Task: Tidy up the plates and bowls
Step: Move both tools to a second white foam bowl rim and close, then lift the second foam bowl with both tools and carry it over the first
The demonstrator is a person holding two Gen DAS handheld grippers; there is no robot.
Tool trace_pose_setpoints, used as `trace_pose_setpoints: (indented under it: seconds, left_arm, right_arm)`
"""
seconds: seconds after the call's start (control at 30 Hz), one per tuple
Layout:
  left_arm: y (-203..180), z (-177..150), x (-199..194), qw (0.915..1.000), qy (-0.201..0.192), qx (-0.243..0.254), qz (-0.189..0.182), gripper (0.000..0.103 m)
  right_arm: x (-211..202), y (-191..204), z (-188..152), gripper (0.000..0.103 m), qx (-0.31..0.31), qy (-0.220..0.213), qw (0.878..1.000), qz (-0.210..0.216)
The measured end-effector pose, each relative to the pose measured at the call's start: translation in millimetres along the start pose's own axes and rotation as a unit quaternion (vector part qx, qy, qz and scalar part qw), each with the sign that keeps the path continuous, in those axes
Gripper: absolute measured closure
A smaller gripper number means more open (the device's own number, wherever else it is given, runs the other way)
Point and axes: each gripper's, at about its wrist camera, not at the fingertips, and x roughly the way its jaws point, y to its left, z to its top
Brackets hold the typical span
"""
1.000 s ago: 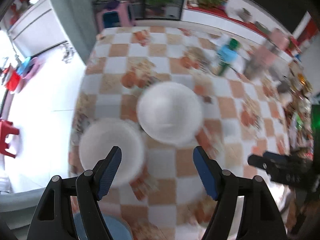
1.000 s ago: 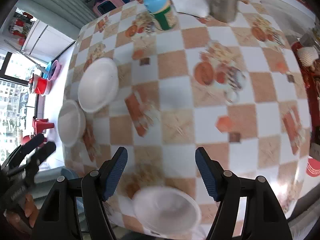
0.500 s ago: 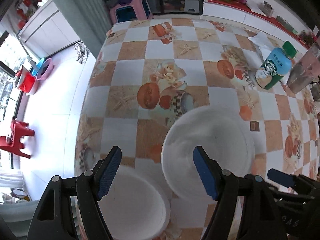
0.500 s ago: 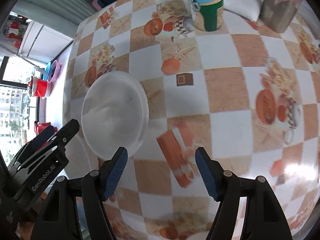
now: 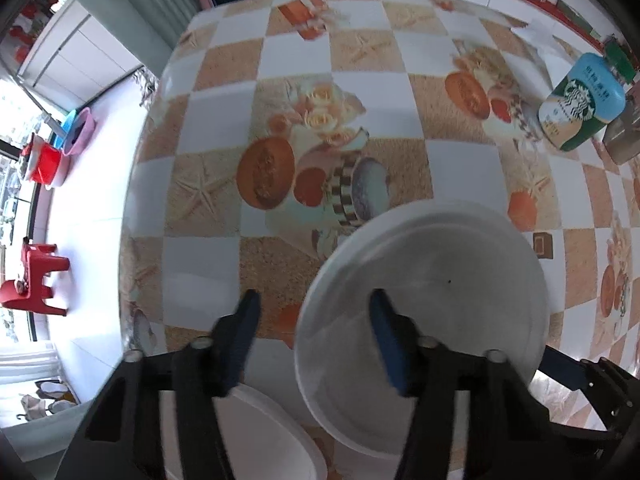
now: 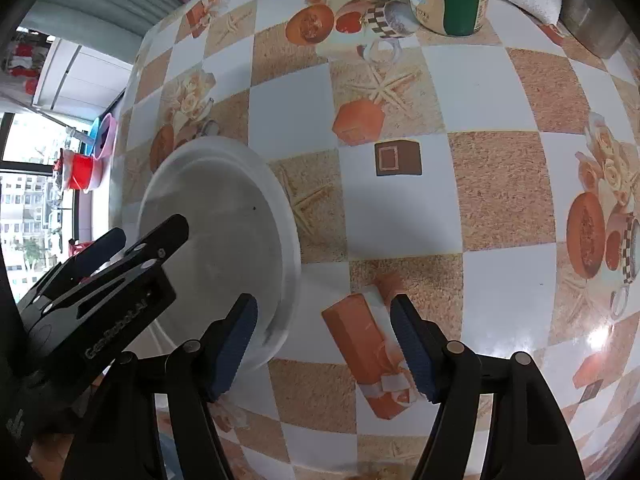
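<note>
The left gripper [image 5: 314, 312] has its jaws spread wide and empty, straddling the near left rim of the wide, shallow white ceramic plate [image 5: 440, 280]: the right blue pad hangs over the plate's inner slope, the left pad over bare cloth just outside the rim. That straddle looks like a line-up for pinching the plate's edge, the only thin part such jaws could bite. Whether either pad touches the plate yet I cannot tell.

The right gripper [image 6: 322, 336] is likewise wide open and holds nothing. Its left pad sits just at the plate's near right edge, its right pad over an orange gift-box print, so it seems placed to steady or take the opposite side.

The plate lies flat on the bench [image 5: 360, 60], a round table under a glossy checked cloth of white and tan squares. Near and to the left, partly hidden under the left gripper, is a second white dish [image 5: 264, 432], probably the stacking partner.

Far right stand a green and blue Starbucks can [image 5: 580, 112] and a grey metal container [image 6: 596, 12], well apart from the plate.
</note>
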Motion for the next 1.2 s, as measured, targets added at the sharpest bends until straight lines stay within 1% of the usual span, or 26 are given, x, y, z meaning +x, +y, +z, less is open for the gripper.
trace_pose_setpoints:
  seconds: [0.03, 0.07, 0.1, 0.17, 0.2, 0.23, 0.27, 0.3, 0.47, 0.63, 0.87, 1.0, 1.13, 1.2]
  left_arm:
    - [-1.5, -1.4, 2.3, 1.0000, 0.006, 0.002, -0.007, 0.065]
    - [-3.8, -2.5, 3.7, 0.9999, 0.010, 0.004, -0.013, 0.072]
    - [-6.2, -3.3, 3.5, 0.9999, 0.010, 0.006, -0.009, 0.072]
    - [-13.3, -5.4, -0.2, 0.9999, 0.002, 0.017, -0.002, 0.073]
    - [-17.0, -6.4, -1.3, 0.9997, 0.004, 0.023, -0.006, 0.074]
    - [-22.3, -8.2, -2.4, 0.9995, 0.009, 0.030, -0.011, 0.075]
    - [-28.7, -10.7, -3.8, 0.9992, 0.012, 0.037, -0.012, 0.076]
    - [-32.8, -12.4, -5.1, 0.9990, 0.011, 0.043, -0.011, 0.076]
    - [-61.5, -36.7, -12.1, 0.9969, 0.015, 0.072, -0.028, 0.076]
    - [-95.9, -80.2, -18.3, 0.9932, 0.021, 0.109, -0.036, 0.076]
    - [-118.9, -128.1, -25.5, 0.9911, 0.039, 0.116, -0.052, 0.076]
    - [-124.6, -136.9, -25.9, 0.9911, 0.044, 0.113, -0.055, 0.076]
    - [-126.6, -136.1, -33.8, 0.9920, 0.033, 0.107, -0.058, 0.076]
    - [-128.2, -142.5, -41.2, 0.9925, 0.024, 0.104, -0.060, 0.076]
  right_arm:
    - [1.4, -0.7, -0.1, 0.032, 0.002, 0.001, 1.000, 0.003]
    - [2.4, -1.4, -0.4, 0.039, 0.003, 0.001, 1.000, 0.005]
    - [2.7, -2.0, -0.9, 0.052, 0.004, 0.001, 1.000, 0.010]
    - [2.9, -4.2, -0.9, 0.059, 0.008, 0.001, 1.000, 0.027]
    - [3.1, -5.0, -0.8, 0.067, 0.008, 0.004, 0.999, 0.039]
    - [3.1, -5.5, -1.3, 0.072, 0.008, 0.007, 0.999, 0.047]
    - [3.3, -6.7, -1.9, 0.080, 0.008, 0.012, 0.998, 0.053]
    - [2.8, -8.4, -2.8, 0.085, 0.007, 0.014, 0.998, 0.053]
    - [-4.8, -25.7, -13.7, 0.085, -0.006, 0.023, 0.999, 0.032]
    - [-14.3, -47.8, -35.3, 0.085, -0.025, 0.034, 0.999, 0.009]
    - [-24.6, -72.8, -81.5, 0.085, -0.030, 0.053, 0.998, -0.004]
    - [-27.7, -80.5, -95.0, 0.085, -0.023, 0.054, 0.998, -0.001]
    - [-28.4, -88.1, -100.1, 0.085, -0.012, 0.050, 0.999, 0.003]
    - [-28.0, -86.0, -100.2, 0.085, -0.006, 0.047, 0.999, 0.006]
